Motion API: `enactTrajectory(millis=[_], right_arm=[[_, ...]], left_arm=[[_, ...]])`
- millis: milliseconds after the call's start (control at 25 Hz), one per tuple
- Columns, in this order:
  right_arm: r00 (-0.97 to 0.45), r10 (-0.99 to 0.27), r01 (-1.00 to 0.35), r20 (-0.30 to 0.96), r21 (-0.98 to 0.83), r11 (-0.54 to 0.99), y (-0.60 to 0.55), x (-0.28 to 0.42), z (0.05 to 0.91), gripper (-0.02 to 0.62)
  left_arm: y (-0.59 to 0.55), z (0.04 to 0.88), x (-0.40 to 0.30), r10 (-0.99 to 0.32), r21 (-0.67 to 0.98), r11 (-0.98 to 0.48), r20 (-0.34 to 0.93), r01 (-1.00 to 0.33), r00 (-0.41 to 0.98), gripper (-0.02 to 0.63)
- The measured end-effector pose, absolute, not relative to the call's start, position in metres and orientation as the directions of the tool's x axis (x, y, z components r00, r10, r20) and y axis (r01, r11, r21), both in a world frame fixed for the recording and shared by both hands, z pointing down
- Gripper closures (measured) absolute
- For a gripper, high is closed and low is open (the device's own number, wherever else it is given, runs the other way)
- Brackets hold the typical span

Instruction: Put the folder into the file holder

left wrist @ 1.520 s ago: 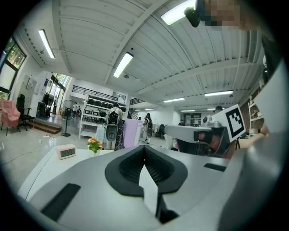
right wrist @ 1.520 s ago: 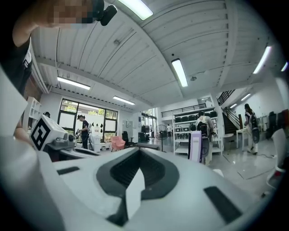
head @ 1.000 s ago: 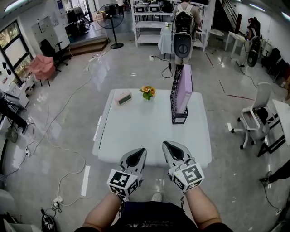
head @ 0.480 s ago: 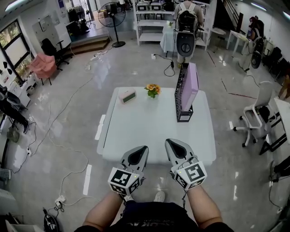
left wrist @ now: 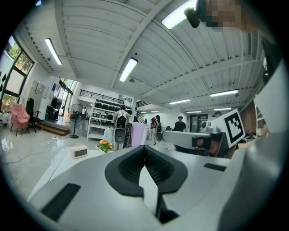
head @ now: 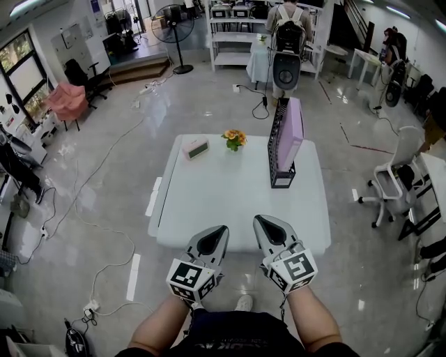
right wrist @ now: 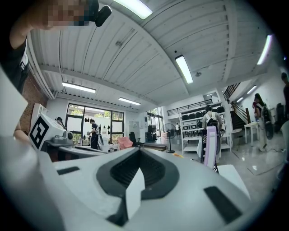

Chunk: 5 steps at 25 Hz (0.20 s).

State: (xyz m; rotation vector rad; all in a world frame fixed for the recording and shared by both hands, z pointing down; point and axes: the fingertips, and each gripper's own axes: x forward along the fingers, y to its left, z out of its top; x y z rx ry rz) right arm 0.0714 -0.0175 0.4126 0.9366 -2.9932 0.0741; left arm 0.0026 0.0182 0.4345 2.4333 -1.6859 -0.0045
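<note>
while the left gripper (head: pixel 212 239) and right gripper (head: pixel 266 229) are both hovering clamped shut and empty, the pink folder (head: pixel 290 132) is already standing upright in the file holder (head: pixel 277 143), ahead and rightward, nearer the right gripper.

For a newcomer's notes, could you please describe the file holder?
On the white table, look to the far right side. The file holder is the tall black rack with a lilac folder in it; the clock and flowers are small and low.

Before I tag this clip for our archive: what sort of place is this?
Probably an open-plan lab or workshop office: metal shelving holding equipment, a pedestal fan, a rolling office chair, and cables trailing over the polished floor around a white table.
</note>
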Motion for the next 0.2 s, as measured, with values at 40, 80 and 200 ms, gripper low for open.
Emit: enactTrajectory(millis=[40,80,200], right_arm=[[-0.822,-0.569,-0.569,0.017,-0.044,0.821,-0.0168,0.0721,0.4122,0.595],[-0.822,-0.569,-0.569,0.016,-0.045,0.821,-0.0161,0.0730,0.4118,0.595],[-0.823,-0.568,-0.568,0.012,-0.052,0.822,-0.0139,0.0766,0.4099,0.595]], left_arm=[[0.0189,0.4341,0.0034,-0.929,0.150,-0.339,0.100,-0.929,0.355,0.601],[0.0197,0.4335,0.0044,-0.930,0.151,-0.337,0.100,-0.929,0.354,0.601],[0.0224,0.4321,0.0086,-0.931,0.154,-0.334,0.102,-0.930,0.351,0.601]])
